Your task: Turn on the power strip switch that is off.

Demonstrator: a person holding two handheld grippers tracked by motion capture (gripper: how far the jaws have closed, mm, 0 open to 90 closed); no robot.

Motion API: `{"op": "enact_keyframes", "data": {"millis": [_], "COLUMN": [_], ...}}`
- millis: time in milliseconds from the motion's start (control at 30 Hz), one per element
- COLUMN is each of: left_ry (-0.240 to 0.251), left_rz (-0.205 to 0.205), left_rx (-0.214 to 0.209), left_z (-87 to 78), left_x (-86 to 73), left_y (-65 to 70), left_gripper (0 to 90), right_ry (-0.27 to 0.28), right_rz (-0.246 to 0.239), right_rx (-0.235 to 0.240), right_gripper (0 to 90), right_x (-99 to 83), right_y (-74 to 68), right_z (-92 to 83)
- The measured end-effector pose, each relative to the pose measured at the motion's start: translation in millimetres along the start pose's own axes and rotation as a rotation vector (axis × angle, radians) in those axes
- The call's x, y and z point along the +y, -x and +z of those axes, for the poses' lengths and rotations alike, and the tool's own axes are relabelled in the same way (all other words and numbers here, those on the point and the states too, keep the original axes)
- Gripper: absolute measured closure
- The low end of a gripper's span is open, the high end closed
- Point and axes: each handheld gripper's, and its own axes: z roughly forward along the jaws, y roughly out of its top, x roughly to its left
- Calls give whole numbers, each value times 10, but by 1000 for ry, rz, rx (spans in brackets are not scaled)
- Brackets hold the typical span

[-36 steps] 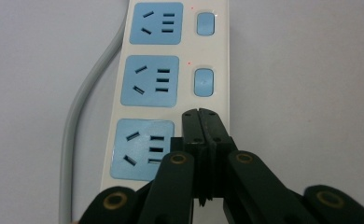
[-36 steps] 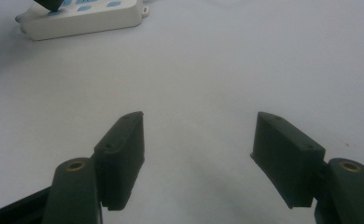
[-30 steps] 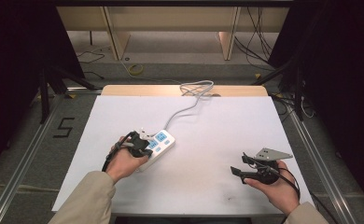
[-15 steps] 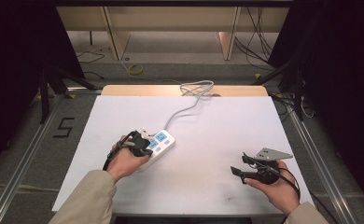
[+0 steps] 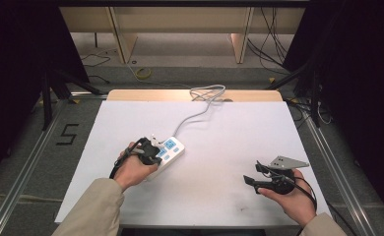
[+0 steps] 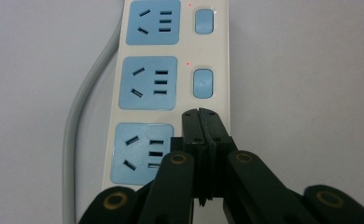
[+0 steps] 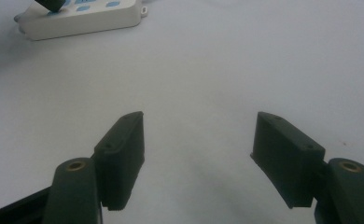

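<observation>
A white power strip [image 5: 172, 149] with blue sockets lies left of the table's middle, and its grey cable [image 5: 196, 114] runs off the far edge. In the left gripper view the strip [image 6: 147, 84] shows three sockets and two blue switches [image 6: 203, 83], each with a small red light beside it. My left gripper [image 6: 200, 114] is shut, its joined tips resting over the strip beside the nearest socket, nothing between the jaws. It sits at the strip's near end [image 5: 155, 153]. My right gripper [image 5: 252, 173] rests at the front right, open [image 7: 199, 126] and empty above the bare white tabletop.
The white table [image 5: 229, 137] has a wooden strip along its far edge. In the right gripper view the power strip [image 7: 82, 16] lies far off at the top left. Metal rails, cables and dark floor surround the table.
</observation>
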Motion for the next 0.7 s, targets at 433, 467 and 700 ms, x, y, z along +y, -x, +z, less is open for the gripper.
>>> {"op": "enact_keyframes", "data": {"millis": [433,467,700], "left_ry": [-5,-7,-9], "left_rz": [8,9,23], "left_rx": [3,3,16], "left_z": [-2,-1,6], "left_x": [1,1,8], "left_y": [3,6,27], "left_gripper": [900,900,900], "right_ry": [-1,-2,-1], "right_rz": [-3,-2,-4], "right_rx": [0,0,-1], "right_gripper": [345,345,346], "right_x": [0,0,0], "right_y": [-1,-1,-2], "right_z": [-1,0,-3]}}
